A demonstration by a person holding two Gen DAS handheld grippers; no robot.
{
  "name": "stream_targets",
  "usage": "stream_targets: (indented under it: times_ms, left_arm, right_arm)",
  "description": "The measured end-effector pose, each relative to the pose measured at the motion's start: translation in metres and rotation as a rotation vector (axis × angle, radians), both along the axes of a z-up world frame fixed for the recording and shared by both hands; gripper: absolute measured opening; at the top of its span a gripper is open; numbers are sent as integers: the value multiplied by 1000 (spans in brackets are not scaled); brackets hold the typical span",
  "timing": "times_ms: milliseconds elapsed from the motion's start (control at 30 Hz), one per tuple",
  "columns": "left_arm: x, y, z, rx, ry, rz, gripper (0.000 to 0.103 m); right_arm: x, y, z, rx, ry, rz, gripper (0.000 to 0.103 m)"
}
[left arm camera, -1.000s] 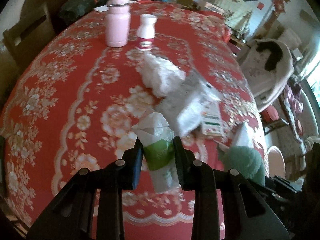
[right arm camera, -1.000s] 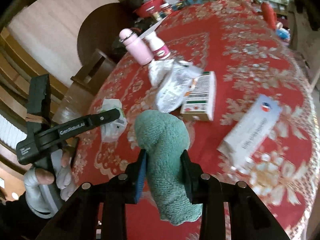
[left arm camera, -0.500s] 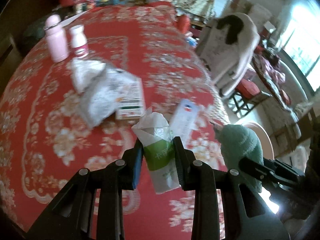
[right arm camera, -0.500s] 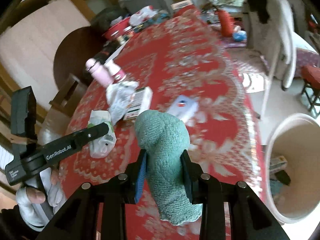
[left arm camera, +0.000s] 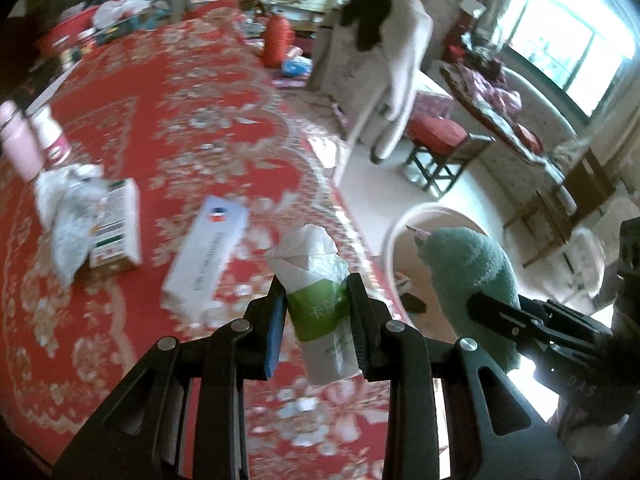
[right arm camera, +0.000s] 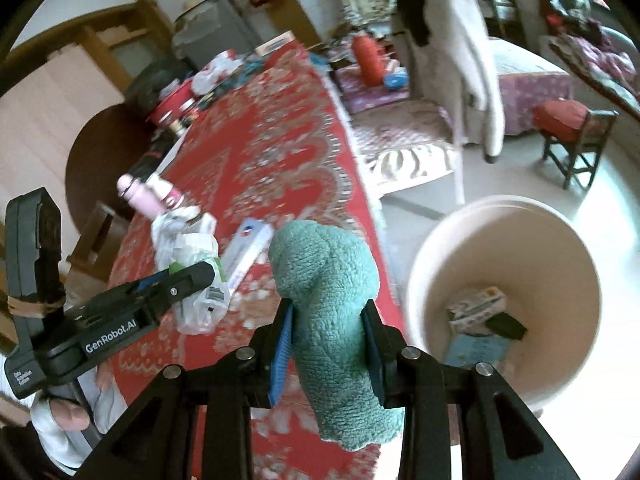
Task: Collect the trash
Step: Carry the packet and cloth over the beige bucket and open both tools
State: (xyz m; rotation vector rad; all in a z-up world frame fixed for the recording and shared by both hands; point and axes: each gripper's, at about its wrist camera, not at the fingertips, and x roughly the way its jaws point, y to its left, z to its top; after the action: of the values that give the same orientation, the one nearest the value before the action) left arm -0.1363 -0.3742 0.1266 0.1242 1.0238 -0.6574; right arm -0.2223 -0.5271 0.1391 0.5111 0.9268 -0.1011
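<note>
1. Swung round toward the table edge since a second ago: bottles that sat dead ahead now way off to the left, beige bin (right arm camera: 504, 280) now in view on the floor.
2. Left gripper (left arm camera: 316, 300) clamped tight on a tissue pack (left arm camera: 320, 308), white with a green band, tissue poking out the top, held up over the red floral tablecloth (left arm camera: 180, 80) near its edge.
3. Right gripper (right arm camera: 330, 320) squeezed onto a teal fuzzy sock (right arm camera: 328, 300), toe end sticking up, cuff hanging below the fingers, held just left of the bin's rim.
4. Bin right beside the table, already holding a small carton (right arm camera: 478, 300), a black bit and something light blue at the bottom.
5. Left on the cloth: long white box (left arm camera: 208, 256) with a red-blue logo, green-striped box (left arm camera: 116, 224) next to it, crumpled clear wrapper (left arm camera: 68, 220) touching that one.
6. Further back at the left: pink bottle (left arm camera: 16, 144) and white bottle with a red label (left arm camera: 50, 136), side by side, upright.
7. Beyond the table: chair draped in a white jacket (left arm camera: 392, 60) with a black patch, small wooden stool with a red cushion (left arm camera: 436, 128), red thermos (left arm camera: 276, 36) past the far edge.
8. Whole scene a bit smeared, so print on the boxes unreadable.
</note>
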Motion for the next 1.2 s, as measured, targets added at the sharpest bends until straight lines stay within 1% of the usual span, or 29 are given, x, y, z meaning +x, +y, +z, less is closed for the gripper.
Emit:
stream_targets:
  times_ms: [233, 533, 867, 1200]
  left_arm:
    - [-18, -53, -8, 8, 9, -99, 27]
    - [-32, -99, -22, 12, 45, -178, 27]
    - [-33, -132, -41, -5, 112, -218, 27]
    - [-33, -147, -48, -23, 134, -230, 28]
  right_arm:
    - [-26, -41, -6, 0, 21, -104, 32]
    - [-47, -78, -17, 6, 54, -199, 32]
    - [-57, -109, -34, 22, 101, -258, 32]
    - [-59, -122, -41, 19, 120, -268, 32]
